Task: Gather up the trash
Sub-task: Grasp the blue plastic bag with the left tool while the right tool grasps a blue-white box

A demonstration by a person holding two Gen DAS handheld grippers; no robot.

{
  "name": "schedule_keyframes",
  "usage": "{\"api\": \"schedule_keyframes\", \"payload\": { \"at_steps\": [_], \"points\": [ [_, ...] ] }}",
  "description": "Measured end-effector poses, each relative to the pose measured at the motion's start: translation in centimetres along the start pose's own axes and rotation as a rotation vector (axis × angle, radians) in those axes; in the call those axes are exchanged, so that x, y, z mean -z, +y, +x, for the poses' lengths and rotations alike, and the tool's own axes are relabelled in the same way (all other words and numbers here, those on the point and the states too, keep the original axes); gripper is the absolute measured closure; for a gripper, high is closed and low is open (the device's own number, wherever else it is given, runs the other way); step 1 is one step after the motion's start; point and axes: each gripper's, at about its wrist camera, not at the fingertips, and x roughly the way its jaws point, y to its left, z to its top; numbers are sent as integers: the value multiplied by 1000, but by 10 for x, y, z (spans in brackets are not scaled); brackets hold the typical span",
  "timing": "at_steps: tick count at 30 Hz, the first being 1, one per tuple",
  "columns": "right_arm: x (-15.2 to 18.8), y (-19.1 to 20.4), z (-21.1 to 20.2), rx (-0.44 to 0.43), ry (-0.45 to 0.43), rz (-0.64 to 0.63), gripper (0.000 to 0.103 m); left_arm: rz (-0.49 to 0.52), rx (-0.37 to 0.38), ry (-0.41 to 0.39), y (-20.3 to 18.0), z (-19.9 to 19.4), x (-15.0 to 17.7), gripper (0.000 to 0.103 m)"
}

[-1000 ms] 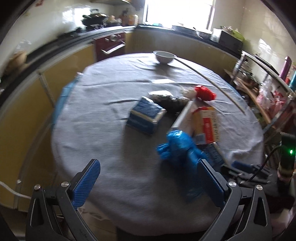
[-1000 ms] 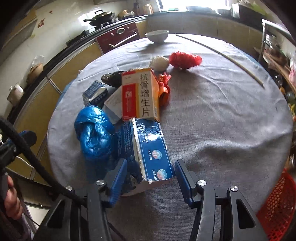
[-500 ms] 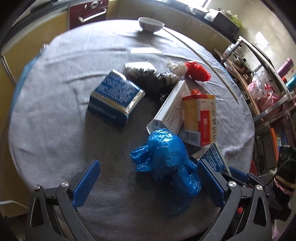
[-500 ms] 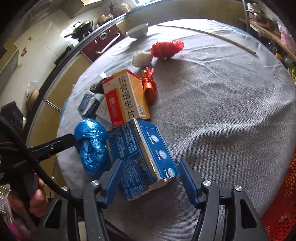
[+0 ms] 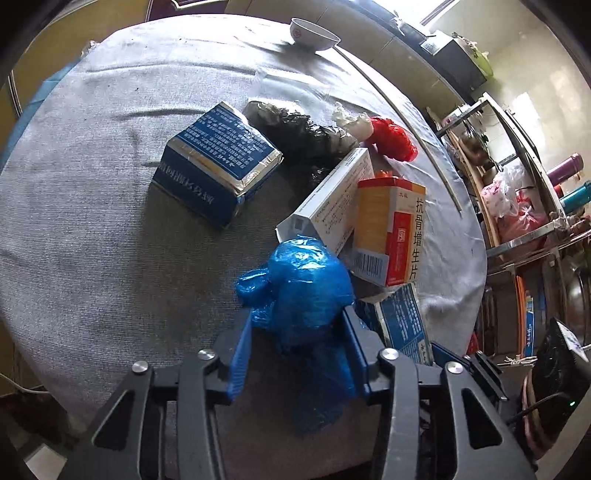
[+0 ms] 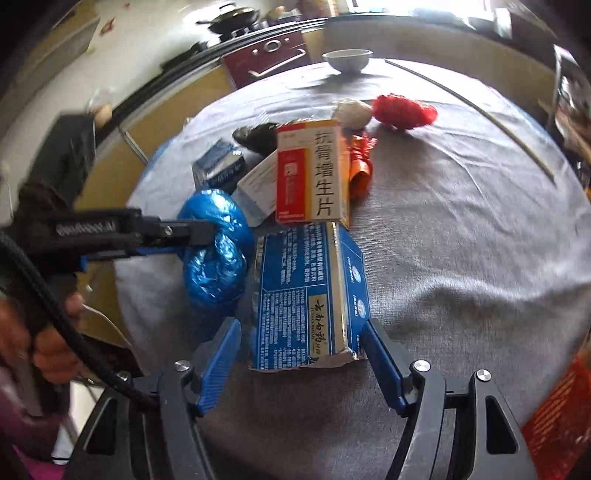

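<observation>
Trash lies on a round table with a grey cloth. My left gripper is shut on a crumpled blue plastic bag, which also shows in the right wrist view. My right gripper is open, its jaws on either side of a blue carton without pressing it. An orange-and-red medicine box, a white box, another blue carton, a black bag, a red bag and an orange wrapper lie beyond.
A white bowl stands at the table's far edge, with a long thin stick lying along the right side. A red basket sits low at the right. Kitchen counters and a shelf rack ring the table.
My left gripper moved in over the table and closed on the blue bag. My right gripper stayed open around the blue carton, with the view tilting up a little.
</observation>
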Motion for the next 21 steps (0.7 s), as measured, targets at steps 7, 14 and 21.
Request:
{"api": "schedule_keyframes", "payload": {
  "at_steps": [7,14,21],
  "points": [
    [5,-20,12,17,-60,73,36,6,-36,9,7,-10,1,59],
    [13,-33,5,-122,-91,132,43,-32,-42,35,6,-13,3,41],
    [36,-62,-8,-235,-99,246,43,-10,-98,30,-13,6,6,45]
  ]
}}
